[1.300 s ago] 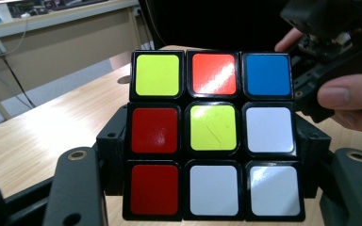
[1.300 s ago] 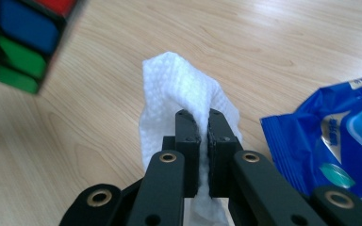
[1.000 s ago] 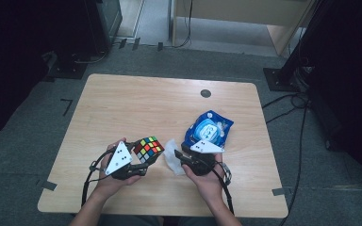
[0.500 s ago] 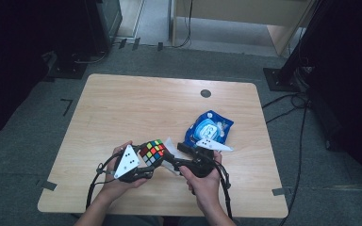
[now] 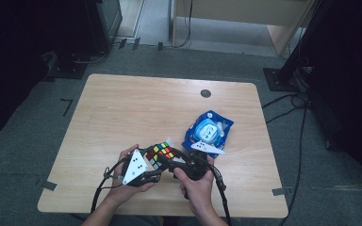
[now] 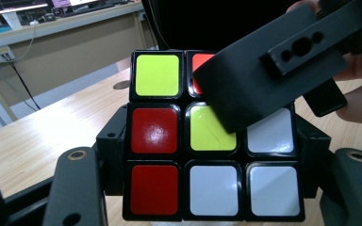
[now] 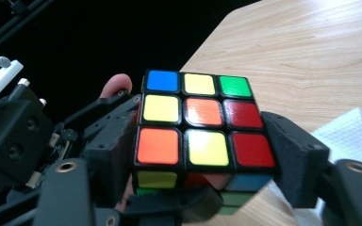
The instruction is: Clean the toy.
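Cube [image 6: 207,141] | left tongs [image 6: 207,155] clamp | high view: blue packet [image 5: 208,132] (beside)

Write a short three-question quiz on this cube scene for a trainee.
1. True or false: the cube lies flat on the table, untouched.
2. Which lies nearest the blue packet? A the table's left edge, B the right gripper, C the dark round spot.
3. In the left gripper view, what colour is the cube's top-left sticker?

Key: 1 false, the left gripper holds it; 2 B; 3 yellow.
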Tool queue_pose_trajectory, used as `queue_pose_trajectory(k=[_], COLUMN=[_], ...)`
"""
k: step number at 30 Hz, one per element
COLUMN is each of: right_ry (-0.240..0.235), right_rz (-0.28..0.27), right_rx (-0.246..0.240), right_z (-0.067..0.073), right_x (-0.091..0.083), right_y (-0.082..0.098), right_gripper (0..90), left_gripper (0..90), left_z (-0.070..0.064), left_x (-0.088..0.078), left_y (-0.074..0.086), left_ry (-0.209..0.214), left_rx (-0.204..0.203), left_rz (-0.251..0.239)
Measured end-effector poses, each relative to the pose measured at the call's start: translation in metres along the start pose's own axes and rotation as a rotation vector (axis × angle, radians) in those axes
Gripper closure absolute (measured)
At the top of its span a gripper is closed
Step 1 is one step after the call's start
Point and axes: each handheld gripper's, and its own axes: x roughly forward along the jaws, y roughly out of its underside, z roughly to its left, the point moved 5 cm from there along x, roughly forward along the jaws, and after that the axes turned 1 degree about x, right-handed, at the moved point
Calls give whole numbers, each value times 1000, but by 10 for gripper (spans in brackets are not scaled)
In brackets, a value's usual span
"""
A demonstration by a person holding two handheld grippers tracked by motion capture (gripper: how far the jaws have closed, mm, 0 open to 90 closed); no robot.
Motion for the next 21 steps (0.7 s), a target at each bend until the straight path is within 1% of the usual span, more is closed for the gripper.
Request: queue_pose_trajectory(k=[1,4,7,10,16,18,21], right_ry=[-5,-30,-28,-21,-31,-29,-30], right_rz=[-3,-18,-15,1,16,10,3], right_rx=[-3,35,36,34,40,35,47], right_z=[-1,-2,-3,-5,-7,-9,-11], right_x=[0,-1,-1,-1,-4,-6,-9], right_y=[0,-1,0,1,-4,-6,-10], right_gripper=[324,345,347,349,350,350,350], left_gripper=[340,340,339,338,322,289,258], left_z=[0,0,0,0,0,0,0], left_x=[0,0,1,2,0,-1,-1], left_y=[0,0,2,2,1,2,3], left_ry=[1,3,11,17,41,59,64], left_rx=[-2,-3,-8,-4,16,25,41], left_rz=[1,3,13,17,8,7,18])
